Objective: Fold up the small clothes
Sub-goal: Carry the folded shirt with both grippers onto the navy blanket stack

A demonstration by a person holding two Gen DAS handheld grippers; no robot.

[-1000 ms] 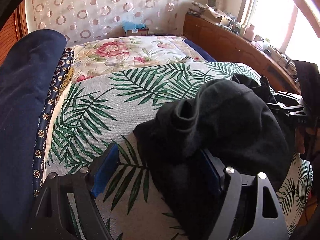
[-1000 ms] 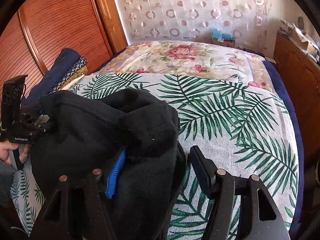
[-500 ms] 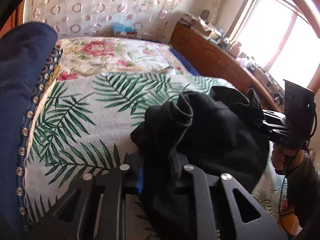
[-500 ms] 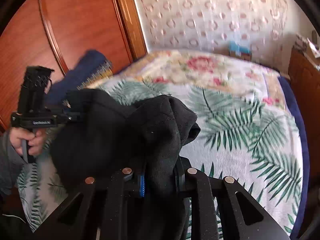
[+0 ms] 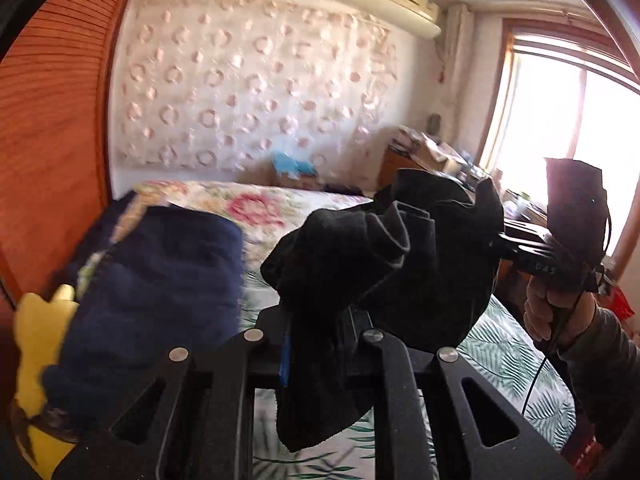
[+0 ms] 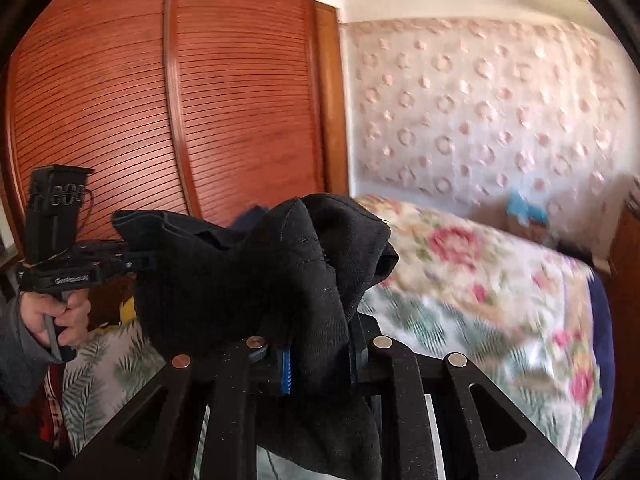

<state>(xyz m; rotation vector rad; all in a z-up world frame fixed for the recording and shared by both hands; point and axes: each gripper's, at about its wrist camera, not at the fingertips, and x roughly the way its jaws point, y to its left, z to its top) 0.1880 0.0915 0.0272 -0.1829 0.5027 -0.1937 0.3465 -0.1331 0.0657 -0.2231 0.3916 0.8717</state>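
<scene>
Left wrist view: the left gripper (image 5: 320, 344) is clamped on a soft, matte black garment (image 5: 392, 256), bunched in thick folds above the palm-leaf bedspread (image 5: 508, 364); a navy quilted bundle (image 5: 160, 280) crowds the left. Right wrist view: the right gripper (image 6: 320, 356) pinches the same black garment (image 6: 248, 276), blocking the slatted wardrobe door (image 6: 120, 100). A second ago it lay on the bed, both jaws wide.
</scene>
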